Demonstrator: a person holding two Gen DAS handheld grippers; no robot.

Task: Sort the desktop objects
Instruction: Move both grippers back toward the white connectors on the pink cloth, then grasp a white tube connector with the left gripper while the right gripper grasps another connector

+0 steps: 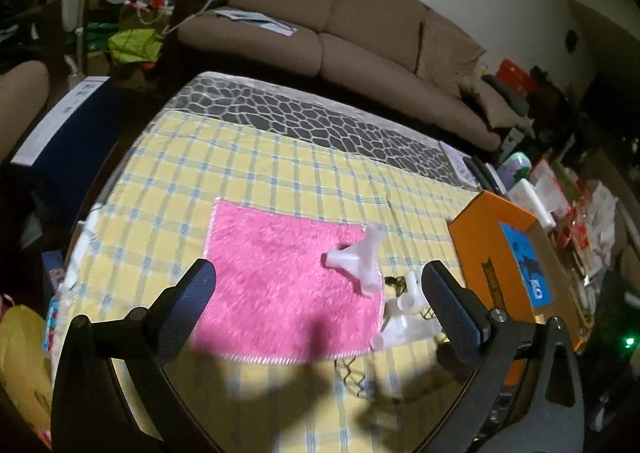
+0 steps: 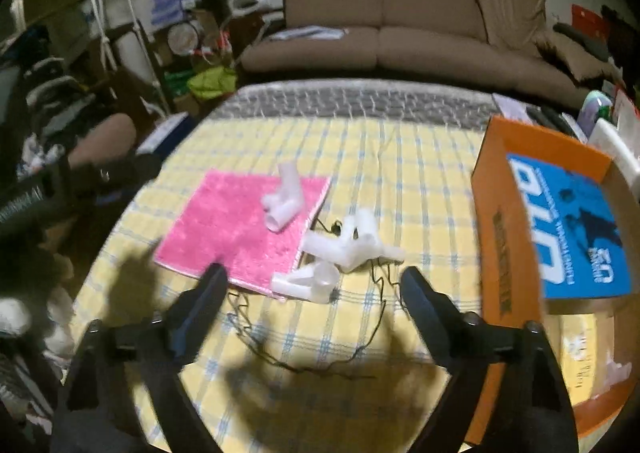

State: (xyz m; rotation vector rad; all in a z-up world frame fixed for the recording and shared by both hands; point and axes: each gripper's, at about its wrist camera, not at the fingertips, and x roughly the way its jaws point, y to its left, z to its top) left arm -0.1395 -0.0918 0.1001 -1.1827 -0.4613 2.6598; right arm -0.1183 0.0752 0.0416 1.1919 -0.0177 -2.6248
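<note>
While both hands are hovering above table, left gripper (image 1: 320, 295) and right gripper (image 2: 314, 293) are gaping, gripping nothing. White pipe fittings (image 2: 348, 243) are lying beside pink cloth (image 2: 236, 225), one resting on it; orange box (image 2: 504, 213) is standing right, likely sorting bin.

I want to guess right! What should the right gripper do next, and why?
Probably ease down onto the nearest white connector. The right gripper hangs open and empty just above it, and the orange box waits beside it.
</note>
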